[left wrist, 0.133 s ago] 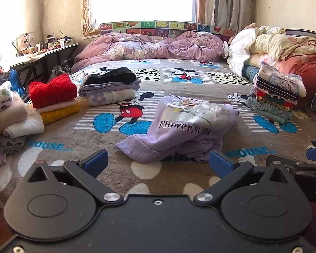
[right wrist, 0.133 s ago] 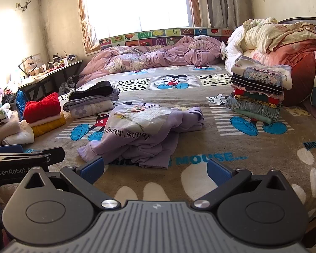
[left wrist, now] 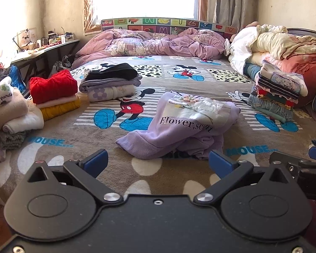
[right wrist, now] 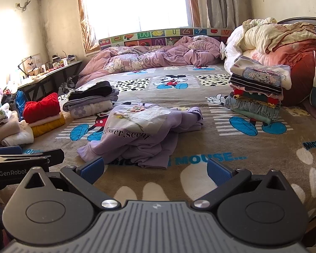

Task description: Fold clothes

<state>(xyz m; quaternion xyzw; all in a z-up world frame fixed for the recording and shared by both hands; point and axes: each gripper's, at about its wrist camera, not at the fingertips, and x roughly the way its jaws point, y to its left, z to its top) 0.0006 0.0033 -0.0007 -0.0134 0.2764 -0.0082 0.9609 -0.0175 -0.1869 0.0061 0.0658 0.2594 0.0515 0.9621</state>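
A lilac sweatshirt [left wrist: 179, 130] is lying crumpled on the bed blanket [left wrist: 58, 135], just ahead of both pairs of jaws and touched by neither. Seen from the left wrist, it is sitting ahead of the gap between the jaws, a little toward the right-hand blue pad. Seen from the right wrist, the same sweatshirt [right wrist: 141, 135] is lying ahead of the left-hand pad and the gap.

The garment is bunched rather than flat. Its front is facing up, showing a pale printed panel with flowers and the black words "Flower, scent". A ribbed hem or cuff is pointing toward the jaws at the near left corner, and folds of fabric are piling up under the printed panel on the near right. A sleeve is trailing off to the far right side.

The left gripper [left wrist: 158, 164] is standing with its jaws spread wide and nothing between them. The right gripper [right wrist: 155, 169] is doing the same, jaws fully released and empty.

Beyond the jaws on the left, folded stacks are resting on the blanket: a red sweater [left wrist: 52, 85] on top of pink and yellow items, and a black-topped stack [left wrist: 110, 82]. To the right of the jaws, a taller stack of folded clothes [right wrist: 256, 97] is standing near heaped bedding.
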